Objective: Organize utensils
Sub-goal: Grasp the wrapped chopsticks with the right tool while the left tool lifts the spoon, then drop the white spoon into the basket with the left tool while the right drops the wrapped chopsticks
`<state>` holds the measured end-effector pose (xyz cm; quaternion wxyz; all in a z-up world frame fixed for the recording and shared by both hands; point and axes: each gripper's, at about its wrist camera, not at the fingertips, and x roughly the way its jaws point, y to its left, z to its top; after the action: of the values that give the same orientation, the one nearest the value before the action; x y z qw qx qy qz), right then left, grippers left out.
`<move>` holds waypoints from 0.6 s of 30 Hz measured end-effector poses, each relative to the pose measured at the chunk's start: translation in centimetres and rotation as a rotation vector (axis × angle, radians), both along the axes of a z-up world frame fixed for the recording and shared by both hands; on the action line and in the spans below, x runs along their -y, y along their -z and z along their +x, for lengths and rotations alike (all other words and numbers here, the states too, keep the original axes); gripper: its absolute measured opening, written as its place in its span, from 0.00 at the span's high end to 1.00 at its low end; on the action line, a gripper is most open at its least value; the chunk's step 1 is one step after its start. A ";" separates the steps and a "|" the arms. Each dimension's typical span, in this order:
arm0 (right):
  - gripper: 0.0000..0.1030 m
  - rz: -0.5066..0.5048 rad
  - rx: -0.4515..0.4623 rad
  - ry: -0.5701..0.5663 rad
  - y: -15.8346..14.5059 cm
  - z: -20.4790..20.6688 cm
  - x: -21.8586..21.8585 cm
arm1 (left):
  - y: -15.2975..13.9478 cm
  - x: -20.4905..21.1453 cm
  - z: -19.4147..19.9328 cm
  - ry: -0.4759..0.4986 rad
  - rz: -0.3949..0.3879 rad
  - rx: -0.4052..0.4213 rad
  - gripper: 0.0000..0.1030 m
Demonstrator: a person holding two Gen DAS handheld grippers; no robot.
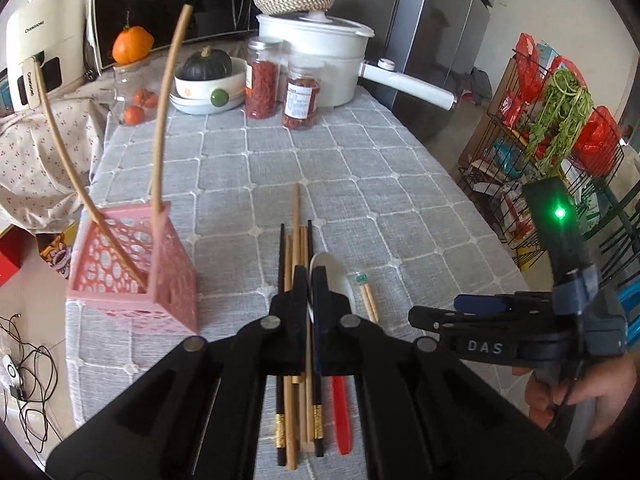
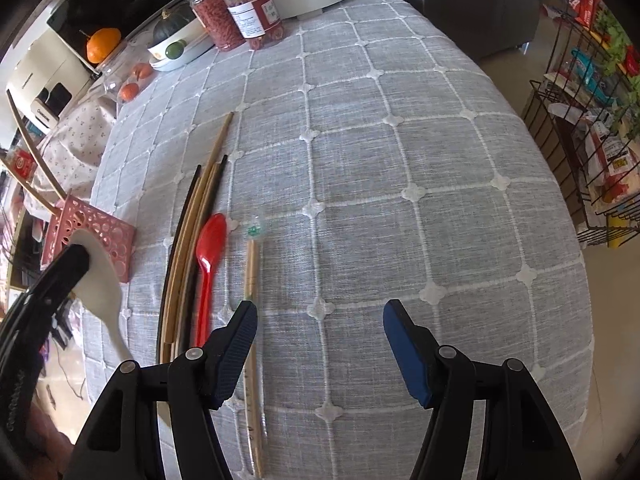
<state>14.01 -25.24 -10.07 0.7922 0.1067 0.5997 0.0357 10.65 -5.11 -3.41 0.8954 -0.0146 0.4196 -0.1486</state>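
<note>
Left tongs (image 1: 307, 280): black, ribbed pads pressing together on the white spoon (image 2: 102, 280); in the right wrist view they are pinching its smooth oval bowl, with the tapered handle hanging free above the table edge.
Right tongs (image 2: 320, 340): blue textured pads standing spread, nothing between them, hovering over the cloth.
Table (image 2: 400, 160): lying under a grey woven cloth quilted in white stitched squares.
Pink basket (image 1: 132, 264): square, perforated plastic, standing at the left edge and holding two long bamboo sticks (image 1: 164, 120) that are leaning outward.
Chopstick bundle (image 2: 192, 240): slim wooden and black lacquered rods, gold-banded at the ends, lying side by side on the cloth.
Red spoon (image 2: 208, 248): glossy plastic, resting just beside the bundle.
Loose pale pair (image 2: 253, 320): thin wooden chopsticks lying next to the right tongs' left pad.
</note>
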 end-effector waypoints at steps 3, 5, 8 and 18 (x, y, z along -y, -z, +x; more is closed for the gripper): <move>0.46 0.015 -0.008 -0.028 0.5 0.5 -1.4 | -0.9 -1.8 -0.7 -0.015 0.007 0.026 0.97; 0.51 0.018 -0.014 -0.047 0.9 1.0 -2.3 | -1.4 -2.7 -1.1 -0.024 0.014 0.040 0.97; 0.60 0.009 -0.013 -0.065 1.5 1.7 -3.6 | -1.9 -4.0 -1.6 -0.036 0.015 0.051 0.97; 0.90 -0.072 0.012 -0.119 2.9 3.3 -5.8 | -3.0 -7.2 -2.8 -0.071 0.004 0.080 0.97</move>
<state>17.29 -19.44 -12.96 0.7955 0.0423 0.6013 0.0617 7.81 2.07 -0.38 0.9163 -0.0216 0.3827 -0.1160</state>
